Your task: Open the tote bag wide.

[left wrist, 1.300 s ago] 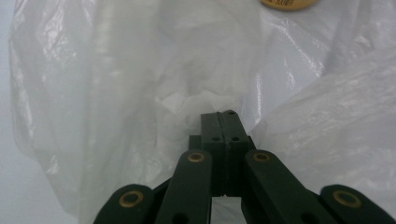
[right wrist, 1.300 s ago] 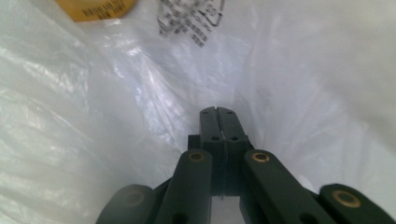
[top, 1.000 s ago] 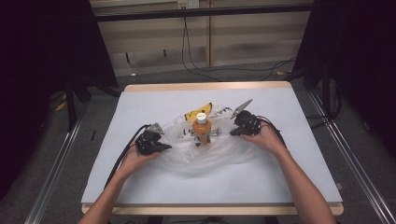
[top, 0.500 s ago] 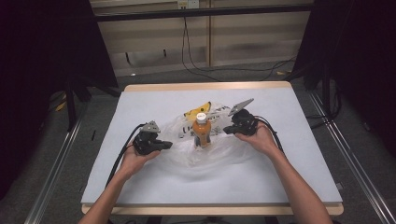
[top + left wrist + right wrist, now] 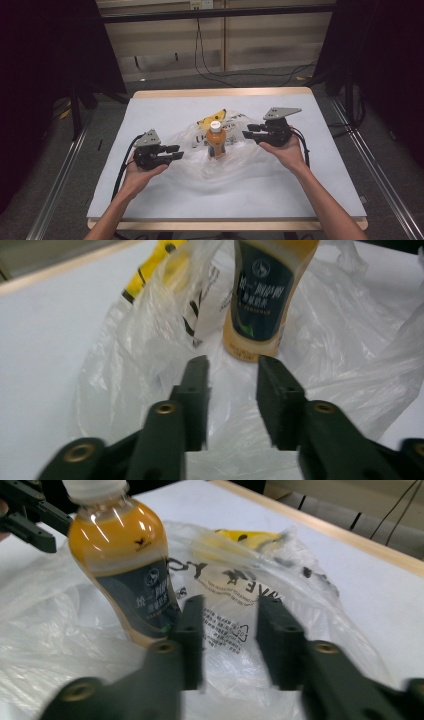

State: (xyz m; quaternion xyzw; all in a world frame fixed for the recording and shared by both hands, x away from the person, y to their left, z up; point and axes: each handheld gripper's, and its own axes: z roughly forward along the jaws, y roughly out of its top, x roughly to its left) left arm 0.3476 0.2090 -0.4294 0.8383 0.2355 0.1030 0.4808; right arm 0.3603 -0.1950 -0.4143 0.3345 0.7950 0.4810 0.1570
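Orange drink bottle (image 5: 216,140) upright mid-table, white cap, dark label, standing on a crumpled clear plastic bag (image 5: 235,162) spread over the white table (image 5: 325,175). Yellow packet (image 5: 212,118) just behind the bottle, partly under the bag's far edge, printed lettering on the film beside it.

Left gripper (image 5: 173,152) held in the left hand (image 5: 142,172) at the bag's left edge, pointing right toward the bottle, near it but not touching. Jaws apart, having just been opening — nothing between them; in the left gripper view the gap (image 5: 232,390) shows only bag film lying beyond, bottle base (image 5: 260,300) further ahead, bag (image 5: 150,340) bunched to the left with the yellow packet (image 5: 150,267) behind it.

Right gripper (image 5: 251,132) held in the right hand (image 5: 285,150) on the bottle's right, raised above the bag, pointing left toward the bottle's upper part, clear of it. Jaws apart too, just been opening, nothing clamped — right gripper view (image 5: 230,630) looks across printed bag film (image 5: 240,595), bottle (image 5: 125,565) to the left of the jaws, tilted in that view, yellow packet (image 5: 250,537) under the film further off. Left gripper (image 5: 30,517) visible beyond the bottle at upper left.

Cables trailing from both grippers along the forearms. Whether bottle sits inside the bag or only on top of it — cannot tell.
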